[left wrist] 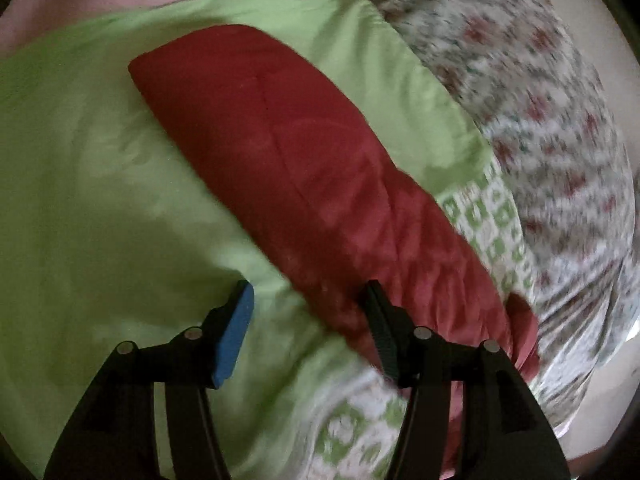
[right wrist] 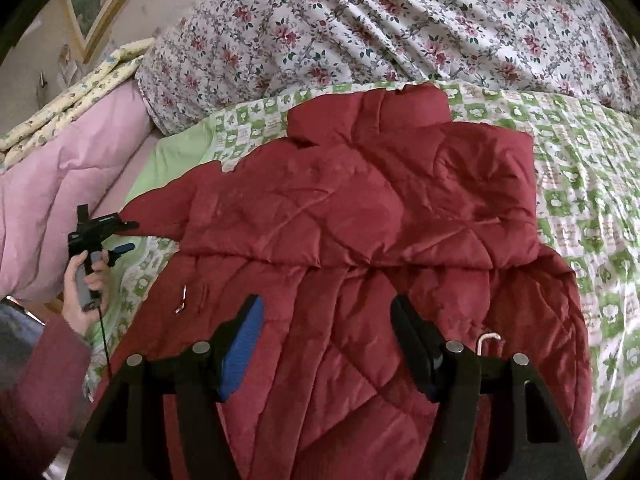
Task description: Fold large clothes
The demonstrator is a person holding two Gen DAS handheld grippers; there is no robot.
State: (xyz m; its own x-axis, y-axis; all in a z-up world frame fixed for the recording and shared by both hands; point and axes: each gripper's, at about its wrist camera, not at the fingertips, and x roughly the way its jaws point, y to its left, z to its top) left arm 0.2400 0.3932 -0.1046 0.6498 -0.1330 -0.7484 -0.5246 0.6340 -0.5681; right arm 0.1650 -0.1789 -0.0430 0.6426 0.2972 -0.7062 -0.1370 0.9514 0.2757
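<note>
A dark red quilted jacket (right wrist: 360, 220) lies spread on a bed, collar at the far side, its right sleeve folded across the chest. Its left sleeve (left wrist: 304, 168) stretches out over a plain green sheet (left wrist: 88, 184). My left gripper (left wrist: 310, 292) is open and empty just above the sleeve near the shoulder; it also shows in the right wrist view (right wrist: 116, 236), held in a hand at the far left. My right gripper (right wrist: 326, 312) is open and empty, hovering over the jacket's lower body.
A green-and-white patterned sheet (right wrist: 580, 184) covers the bed under the jacket. A floral duvet (right wrist: 400, 24) is heaped at the far side. A pink quilt (right wrist: 60, 184) and a yellow blanket (right wrist: 76, 96) lie at the left by the wall.
</note>
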